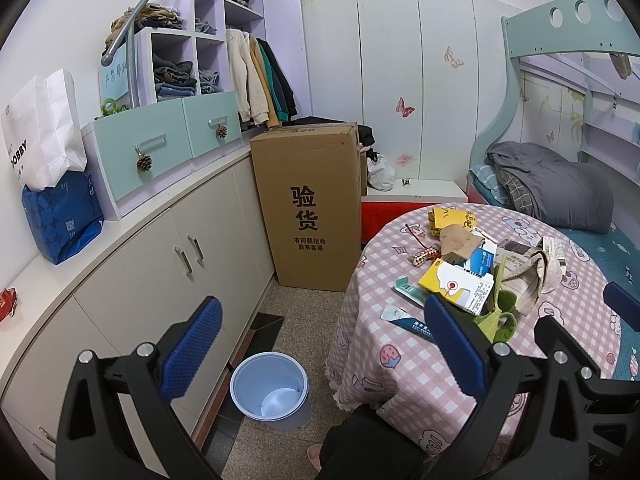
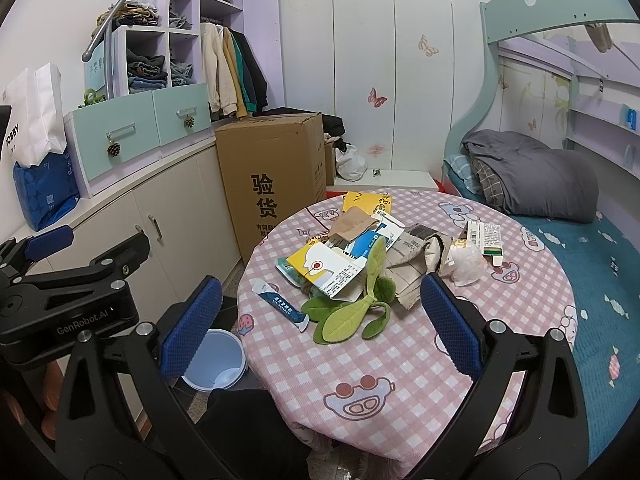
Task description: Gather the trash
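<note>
1. The round table [image 2: 400, 360], covered in a pink checked cloth with cartoon prints, is the landmark; a heap of trash lies on its top, toward the far side
2. At the middle of the heap is a yellow and white carton [image 2: 326, 270], lying flat and torn open, with a blue and white box [image 2: 366, 246] just behind it and brown paper scraps [image 2: 352, 224] behind that
3. A blue and white sachet [image 2: 282, 308] lies on the cloth to the left of the carton, near the table's left edge
4. A green plush leaf toy [image 2: 352, 312] rests on the near side of the heap, touching the carton
5. Crumpled grey-brown cardboard [image 2: 412, 268] sits right of the carton, and a clear crumpled plastic wrapper [image 2: 466, 264] lies further right beside a narrow white medicine box [image 2: 490, 238]
6. A yellow packet [image 2: 368, 202] lies at the far edge of the table
7. The light blue bin [image 1: 272, 390] stands on the floor just left of the table, upright; something pale lies at its bottom, though I cannot tell what
8. The left gripper [image 1: 320, 360] hangs above the floor left of the table, over the bin, its blue-padded fingers spread wide and holding nothing
9. The right gripper [image 2: 320, 326] hovers over the near part of the table, fingers parted wide and empty, the heap between them in view
10. A tall cardboard box [image 1: 316, 204] stands on the floor beyond the table's left side, against the cabinets [image 1: 180, 248]
</note>
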`<control>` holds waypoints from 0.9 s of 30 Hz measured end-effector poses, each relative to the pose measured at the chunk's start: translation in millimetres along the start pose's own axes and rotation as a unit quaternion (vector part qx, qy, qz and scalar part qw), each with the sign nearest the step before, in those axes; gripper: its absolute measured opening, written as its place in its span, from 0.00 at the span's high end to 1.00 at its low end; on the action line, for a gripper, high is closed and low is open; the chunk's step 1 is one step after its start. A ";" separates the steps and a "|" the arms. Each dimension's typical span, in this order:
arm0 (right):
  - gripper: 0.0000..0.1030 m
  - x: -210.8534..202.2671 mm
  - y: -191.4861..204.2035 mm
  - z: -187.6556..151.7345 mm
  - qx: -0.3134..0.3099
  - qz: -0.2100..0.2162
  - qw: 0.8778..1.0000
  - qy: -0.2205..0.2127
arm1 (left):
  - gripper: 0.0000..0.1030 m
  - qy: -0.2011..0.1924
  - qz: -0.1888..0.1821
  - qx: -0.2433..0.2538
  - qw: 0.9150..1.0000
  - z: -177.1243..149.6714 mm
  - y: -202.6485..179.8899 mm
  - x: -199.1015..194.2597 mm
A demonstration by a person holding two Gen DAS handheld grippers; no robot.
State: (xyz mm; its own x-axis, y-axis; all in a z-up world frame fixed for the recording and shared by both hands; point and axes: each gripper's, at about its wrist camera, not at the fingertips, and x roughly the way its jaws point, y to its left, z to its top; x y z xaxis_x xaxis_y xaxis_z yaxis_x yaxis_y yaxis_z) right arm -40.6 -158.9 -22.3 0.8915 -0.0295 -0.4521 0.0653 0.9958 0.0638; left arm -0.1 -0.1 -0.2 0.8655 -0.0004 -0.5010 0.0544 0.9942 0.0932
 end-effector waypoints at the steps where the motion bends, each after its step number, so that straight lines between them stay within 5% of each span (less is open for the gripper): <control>1: 0.06 0.1 0.0 -0.1 0.000 0.000 1.000 0.000 | 0.04 0.000 0.000 0.000 1.000 -0.1 0.0 -0.1; 27: 0.06 2.2 -1.3 -1.5 0.002 0.000 1.000 0.004 | 0.04 0.011 0.000 0.001 1.000 -10.6 -5.8 8.4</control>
State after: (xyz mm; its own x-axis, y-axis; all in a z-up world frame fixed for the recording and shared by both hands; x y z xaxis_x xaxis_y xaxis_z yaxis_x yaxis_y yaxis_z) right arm -39.4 -160.2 -24.8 0.8881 -0.0290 -0.4588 0.0674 0.9954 0.0676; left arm 1.6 -4.7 -14.0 0.8543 0.0016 -0.5198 0.0555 0.9940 0.0944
